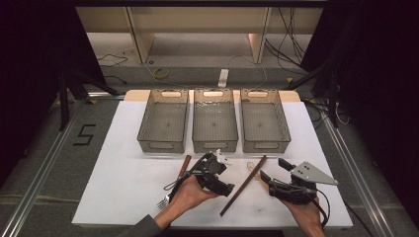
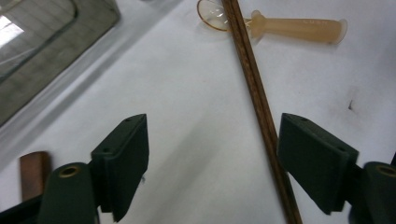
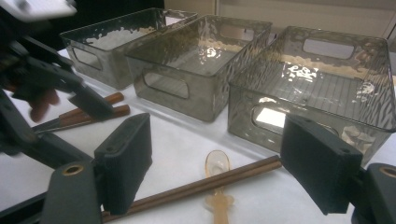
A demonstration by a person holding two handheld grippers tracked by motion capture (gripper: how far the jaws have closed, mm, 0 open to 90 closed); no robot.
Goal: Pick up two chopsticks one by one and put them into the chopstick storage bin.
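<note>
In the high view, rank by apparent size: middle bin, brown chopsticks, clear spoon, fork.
1. Middle bin, clearly largest.
2. Brown chopsticks, long but thin.
3. Fork, partly hidden by the left gripper and hand.
4. Clear spoon, faint; the fork-spoon order is unsure.

In the high view, both forearms come in from the near edge, each hand wrapped around the body of its own claw and held low over the worktop (image 1: 123,187). The left hand (image 1: 190,193) holds the left claw (image 1: 223,160) pointing away from the person and a little to the right, its two black jaws standing wide apart in the left gripper view, nothing between the pads. The right hand (image 1: 305,210) holds the right claw (image 1: 274,169) angled forward and to the left, grey three-cornered plate on top, and its jaws likewise stand wide apart in the right gripper view.
</note>
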